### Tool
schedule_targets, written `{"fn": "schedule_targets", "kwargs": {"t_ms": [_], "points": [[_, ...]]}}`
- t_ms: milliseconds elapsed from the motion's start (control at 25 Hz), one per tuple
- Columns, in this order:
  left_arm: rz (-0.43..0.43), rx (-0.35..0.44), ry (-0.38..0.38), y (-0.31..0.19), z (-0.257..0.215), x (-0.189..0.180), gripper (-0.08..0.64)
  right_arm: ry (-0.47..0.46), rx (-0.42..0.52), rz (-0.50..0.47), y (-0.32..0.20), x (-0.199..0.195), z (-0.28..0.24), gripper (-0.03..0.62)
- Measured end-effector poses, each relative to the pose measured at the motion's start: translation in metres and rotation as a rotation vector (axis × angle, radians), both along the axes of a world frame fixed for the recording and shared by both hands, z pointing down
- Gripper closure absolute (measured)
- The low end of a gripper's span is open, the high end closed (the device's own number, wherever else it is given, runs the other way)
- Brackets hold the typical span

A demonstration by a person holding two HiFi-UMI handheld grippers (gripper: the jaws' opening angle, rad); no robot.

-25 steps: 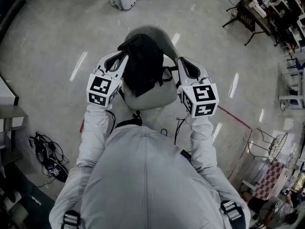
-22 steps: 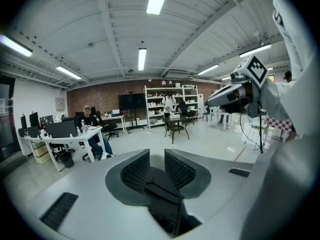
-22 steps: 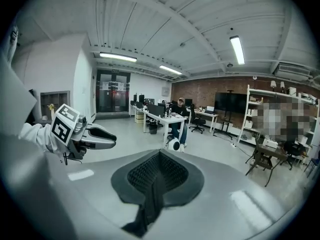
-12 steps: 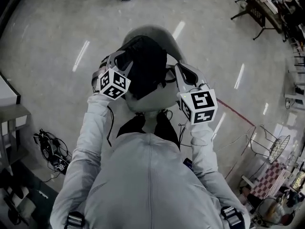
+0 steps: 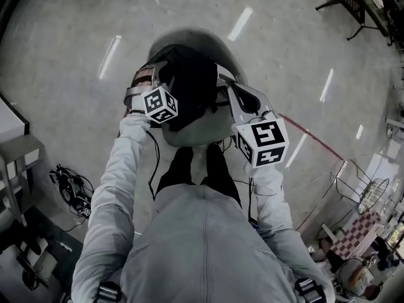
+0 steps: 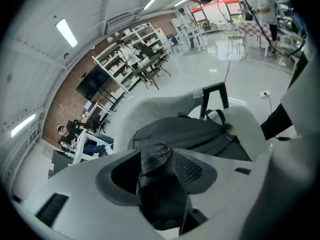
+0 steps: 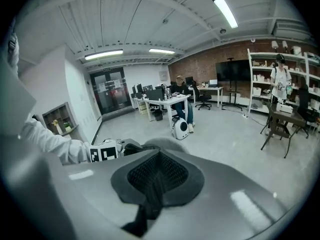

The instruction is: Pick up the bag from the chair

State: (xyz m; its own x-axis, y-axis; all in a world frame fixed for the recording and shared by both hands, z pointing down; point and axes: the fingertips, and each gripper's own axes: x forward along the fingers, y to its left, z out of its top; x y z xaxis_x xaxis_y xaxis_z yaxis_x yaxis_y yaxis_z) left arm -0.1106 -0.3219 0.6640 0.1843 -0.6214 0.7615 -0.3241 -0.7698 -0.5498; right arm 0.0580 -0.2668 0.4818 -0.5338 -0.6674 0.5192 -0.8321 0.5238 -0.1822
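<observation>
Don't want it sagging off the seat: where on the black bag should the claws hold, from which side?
Take the bag at its two side edges, one claw from each side. It lies slumped on the chair, so one hold would likely let it fold. The left claw pinches fabric at the left edge; the right claw seems shut on it at the right.

Open workshop with a pale glossy floor (image 5: 76, 30) reflecting ceiling strip lights (image 7: 224, 11), a brick wall (image 7: 200, 64) carrying a dark screen (image 7: 235, 70), white shelving (image 7: 286, 69) beside it, a white desk (image 7: 167, 100) mid-room, glazed double doors (image 7: 111, 96), and a cable tangle (image 5: 69, 191) lying loose.
</observation>
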Motion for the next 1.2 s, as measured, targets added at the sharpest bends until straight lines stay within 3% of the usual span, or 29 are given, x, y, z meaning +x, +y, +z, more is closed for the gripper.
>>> {"fn": "schedule_targets", "kwargs": {"t_ms": [120,320,480,560,760,1040,1120,1200], "points": [[0.006,0.0,-0.1,-0.004,0.018,-0.008,0.356,-0.006,-0.032,-0.006,-0.001,0.0,0.014,0.58],[0.021,0.045,-0.169,-0.015,0.031,-0.009,0.354,-0.015,-0.075,-0.008,-0.002,0.003,0.033,0.58],[0.057,0.129,-0.224,-0.022,0.031,-0.006,0.354,-0.017,-0.096,-0.005,-0.001,0.009,0.041,0.58],[0.059,0.187,-0.212,-0.024,0.023,-0.003,0.36,-0.016,-0.103,-0.004,0.001,0.01,0.043,0.581],[0.026,0.268,-0.199,-0.036,0.006,-0.003,0.456,-0.021,-0.123,0.002,0.005,0.01,0.05,0.58],[-0.036,0.235,-0.203,-0.051,0.011,-0.01,0.447,-0.021,-0.134,0.007,0.006,0.014,0.052,0.58],[-0.054,0.237,-0.173,-0.052,0.007,-0.011,0.52,-0.018,-0.135,0.011,0.007,0.016,0.052,0.581],[-0.077,0.234,-0.134,-0.052,0.002,-0.013,0.532,-0.015,-0.133,0.015,0.008,0.017,0.051,0.581]]}}
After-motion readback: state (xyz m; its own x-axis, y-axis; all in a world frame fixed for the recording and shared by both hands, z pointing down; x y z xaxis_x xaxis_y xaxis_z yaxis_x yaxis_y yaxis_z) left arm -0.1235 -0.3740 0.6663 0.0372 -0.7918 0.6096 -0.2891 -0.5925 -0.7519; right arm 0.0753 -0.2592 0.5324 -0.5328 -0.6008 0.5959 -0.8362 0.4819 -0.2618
